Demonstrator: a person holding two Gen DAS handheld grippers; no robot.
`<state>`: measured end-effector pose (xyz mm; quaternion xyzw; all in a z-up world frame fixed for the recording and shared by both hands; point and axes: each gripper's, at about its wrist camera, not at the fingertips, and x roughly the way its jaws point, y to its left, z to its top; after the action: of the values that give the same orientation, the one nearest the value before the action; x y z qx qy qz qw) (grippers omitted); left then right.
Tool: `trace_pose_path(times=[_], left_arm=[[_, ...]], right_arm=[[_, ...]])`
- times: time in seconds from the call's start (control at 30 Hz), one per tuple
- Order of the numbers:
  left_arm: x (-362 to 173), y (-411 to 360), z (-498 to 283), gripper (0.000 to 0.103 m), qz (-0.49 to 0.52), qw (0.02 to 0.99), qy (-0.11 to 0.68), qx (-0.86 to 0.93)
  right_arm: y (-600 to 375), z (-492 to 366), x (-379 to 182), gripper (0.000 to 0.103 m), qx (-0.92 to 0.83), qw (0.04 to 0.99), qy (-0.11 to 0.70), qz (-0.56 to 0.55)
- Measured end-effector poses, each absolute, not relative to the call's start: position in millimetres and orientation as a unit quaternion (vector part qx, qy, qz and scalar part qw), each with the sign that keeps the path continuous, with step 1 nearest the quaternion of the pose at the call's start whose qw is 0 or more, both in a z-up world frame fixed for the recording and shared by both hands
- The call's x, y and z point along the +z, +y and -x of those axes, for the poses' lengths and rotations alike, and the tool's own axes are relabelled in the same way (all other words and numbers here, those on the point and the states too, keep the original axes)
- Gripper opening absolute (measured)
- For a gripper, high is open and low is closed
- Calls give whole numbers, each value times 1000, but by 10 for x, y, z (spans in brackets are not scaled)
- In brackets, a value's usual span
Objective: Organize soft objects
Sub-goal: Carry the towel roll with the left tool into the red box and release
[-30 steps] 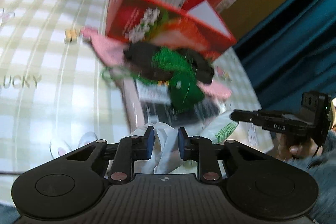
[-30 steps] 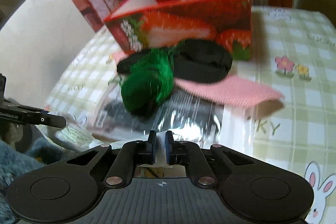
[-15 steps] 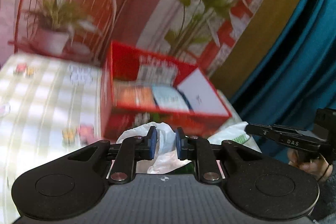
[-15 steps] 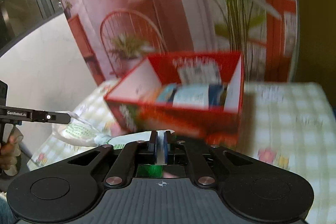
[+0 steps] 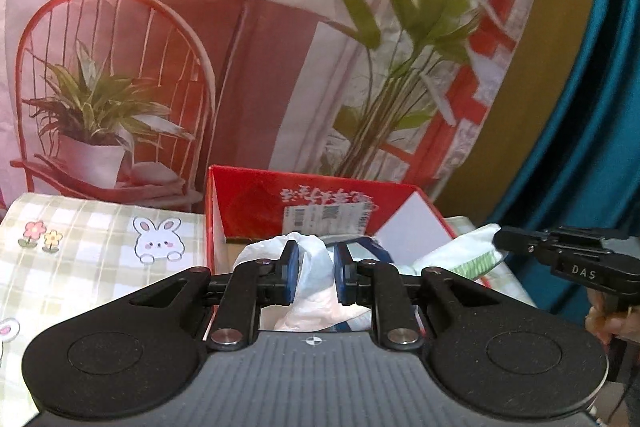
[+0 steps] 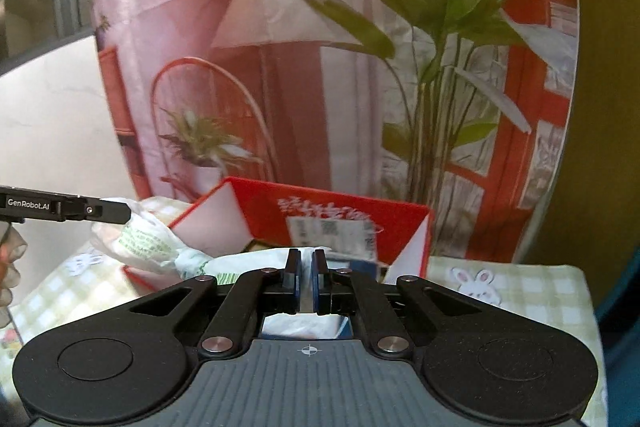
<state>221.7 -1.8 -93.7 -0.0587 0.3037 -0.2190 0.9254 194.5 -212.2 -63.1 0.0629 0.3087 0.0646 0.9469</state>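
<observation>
Behind the checked tabletop (image 5: 84, 259) hangs a printed backdrop (image 5: 256, 39) of a lamp and plants. We hold a white plastic bag (image 5: 314, 269) stretched between 2 grippers, above the open red box (image 5: 280, 203). Our left hand-held gripper (image 5: 316, 273) is narrow, its pads pinching a bunched fold; the right hand-held gripper (image 6: 305, 277) is clamped nearly flat on a thin edge of the same bag. We judge the bag light, limp and slippery: it will sag and could slide from the pads, so gathered folds or knots are the safest holds, kept taut between both grippers.
</observation>
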Motion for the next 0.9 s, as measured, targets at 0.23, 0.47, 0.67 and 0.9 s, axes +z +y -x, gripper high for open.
trace_pose_path(times=[0.23, 0.47, 0.67, 0.9], left_arm=[[-1032, -149, -2654, 19, 44, 934, 297, -195], [-1077, -271, -3046, 19, 14, 939, 301, -166], [-1186, -387, -3297, 20, -8, 932, 323, -162], [-1280, -453, -3440, 39, -28, 928, 332, -165]], right_arm=[[-2133, -2388, -845, 5, 29, 951, 307, -30], [-2095, -2844, -986, 5, 0, 952, 307, -8], [-2044, -3172, -1120, 5, -16, 947, 320, 27], [-2030, -3388, -1257, 5, -29, 939, 341, 47]])
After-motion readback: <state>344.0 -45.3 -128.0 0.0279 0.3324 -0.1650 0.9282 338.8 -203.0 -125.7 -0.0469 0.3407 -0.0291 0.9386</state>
